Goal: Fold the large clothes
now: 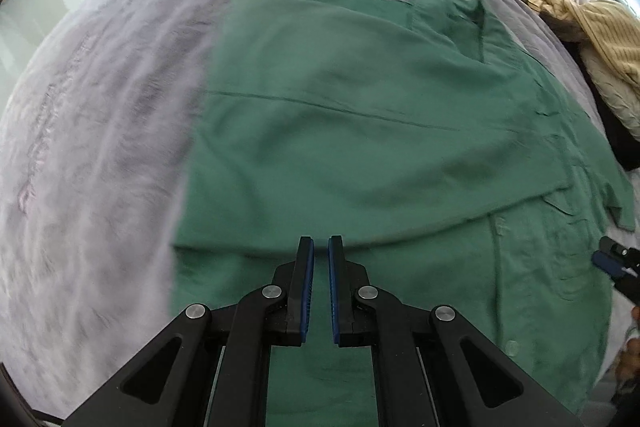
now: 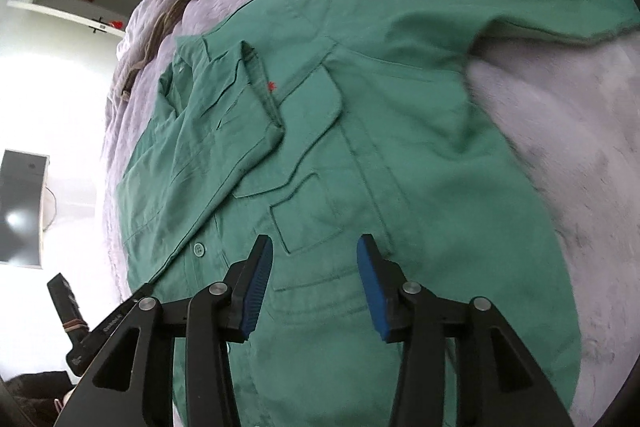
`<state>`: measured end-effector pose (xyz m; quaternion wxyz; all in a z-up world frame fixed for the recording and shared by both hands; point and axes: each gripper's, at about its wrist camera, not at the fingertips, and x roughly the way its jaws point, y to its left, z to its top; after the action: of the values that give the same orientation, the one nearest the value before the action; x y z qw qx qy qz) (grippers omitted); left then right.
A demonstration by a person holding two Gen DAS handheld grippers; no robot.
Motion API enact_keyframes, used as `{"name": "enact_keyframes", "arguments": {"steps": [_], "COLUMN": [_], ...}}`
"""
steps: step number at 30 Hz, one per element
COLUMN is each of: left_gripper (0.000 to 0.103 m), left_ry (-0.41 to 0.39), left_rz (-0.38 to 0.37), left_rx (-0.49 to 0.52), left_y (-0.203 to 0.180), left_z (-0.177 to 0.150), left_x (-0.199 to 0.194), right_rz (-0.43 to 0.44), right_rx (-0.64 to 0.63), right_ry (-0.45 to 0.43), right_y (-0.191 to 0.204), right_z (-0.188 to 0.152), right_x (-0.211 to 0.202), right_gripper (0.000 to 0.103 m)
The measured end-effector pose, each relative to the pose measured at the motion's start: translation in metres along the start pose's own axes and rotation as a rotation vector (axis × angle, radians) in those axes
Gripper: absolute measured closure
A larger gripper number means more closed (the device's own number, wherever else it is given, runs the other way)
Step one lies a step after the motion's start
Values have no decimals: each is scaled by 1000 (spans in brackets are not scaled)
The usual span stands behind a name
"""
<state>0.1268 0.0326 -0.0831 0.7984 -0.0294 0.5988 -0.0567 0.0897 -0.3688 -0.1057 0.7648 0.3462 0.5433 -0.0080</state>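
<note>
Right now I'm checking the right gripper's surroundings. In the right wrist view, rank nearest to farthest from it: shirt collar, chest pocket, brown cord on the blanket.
1. Chest pocket, just ahead of the right gripper.
2. Shirt collar, farther up, left of centre.
3. Brown cord, beyond the shirt, on the blanket, upper left.
</note>
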Motion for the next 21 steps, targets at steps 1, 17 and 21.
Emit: {"name": "enact_keyframes", "arguments": {"steps": [1,17,21], "left_gripper": [93,1,1], "left_ry": [11,34,81], "left_rz": [-10,-33,-55], "left_rx": [-1,63,48], "left_y": [-7,-121,-141], "left_z": [-2,9,10], "left_x": [2,28,41], "right_rz": [3,-10,-23], "right_rx": [1,143,215], "right_ry": [-5,-164,-230], "right_y": [-3,-97,-136], "right_z": [-1,32,46], "right_x": [-3,-66,-87], "right_gripper": [50,37,37]}}
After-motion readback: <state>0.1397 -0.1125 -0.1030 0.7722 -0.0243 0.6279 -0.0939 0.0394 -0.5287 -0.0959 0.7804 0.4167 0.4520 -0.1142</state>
